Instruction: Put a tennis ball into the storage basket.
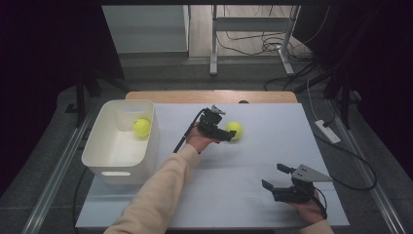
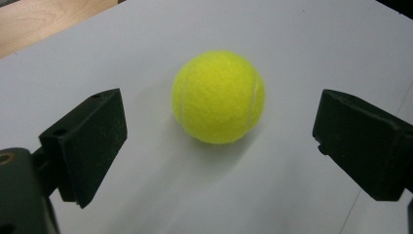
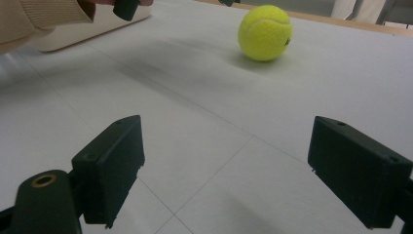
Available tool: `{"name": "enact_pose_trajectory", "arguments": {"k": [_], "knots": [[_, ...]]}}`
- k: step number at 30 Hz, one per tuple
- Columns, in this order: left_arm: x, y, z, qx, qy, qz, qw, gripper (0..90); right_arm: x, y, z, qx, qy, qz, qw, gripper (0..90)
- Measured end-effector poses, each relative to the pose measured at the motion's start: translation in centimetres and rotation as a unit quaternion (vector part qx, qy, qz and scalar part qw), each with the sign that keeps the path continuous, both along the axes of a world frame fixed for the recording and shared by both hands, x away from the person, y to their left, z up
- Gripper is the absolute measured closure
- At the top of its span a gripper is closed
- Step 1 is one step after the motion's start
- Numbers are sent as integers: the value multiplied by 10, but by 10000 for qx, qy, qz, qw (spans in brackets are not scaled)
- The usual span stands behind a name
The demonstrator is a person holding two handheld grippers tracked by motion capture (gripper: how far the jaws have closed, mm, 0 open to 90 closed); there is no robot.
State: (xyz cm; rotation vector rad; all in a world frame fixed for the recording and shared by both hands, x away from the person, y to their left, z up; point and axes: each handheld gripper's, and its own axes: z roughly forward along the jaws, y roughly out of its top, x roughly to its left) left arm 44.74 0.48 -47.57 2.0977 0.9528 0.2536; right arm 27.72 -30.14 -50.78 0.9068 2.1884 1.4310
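The left gripper point(image 1: 229, 132) is held near the table's point(image 1: 253, 161) middle, jaws spread wide. A ball point(image 1: 234, 129) lies on the table just ahead of the jaws; in the left gripper view the ball point(image 2: 218, 96) is seen between and slightly beyond the two black jaws, with clear gaps on both sides, so no pad is touching it. Nothing is gripped.

The right gripper point(image 1: 272, 178) is held low at the table's near right corner, jaws also wide and nothing between them. In the right gripper view the same ball point(image 3: 265, 32) is seen well ahead on the white surface, and a beige sleeve point(image 3: 44, 17) is seen at the upper left.

A white bin point(image 1: 104, 161) is placed at the table's left edge. A second ball point(image 1: 141, 127) is resting inside it, near the far right corner. The bin is well apart from the ball on the table.
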Motion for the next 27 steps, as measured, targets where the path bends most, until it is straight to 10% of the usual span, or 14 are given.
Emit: {"name": "enact_pose_trajectory", "arguments": {"k": [27], "knots": [[16,-21,-21,-3,84,-21,10000,71,1,-1,-1,10,19,-4,10000,133]]}}
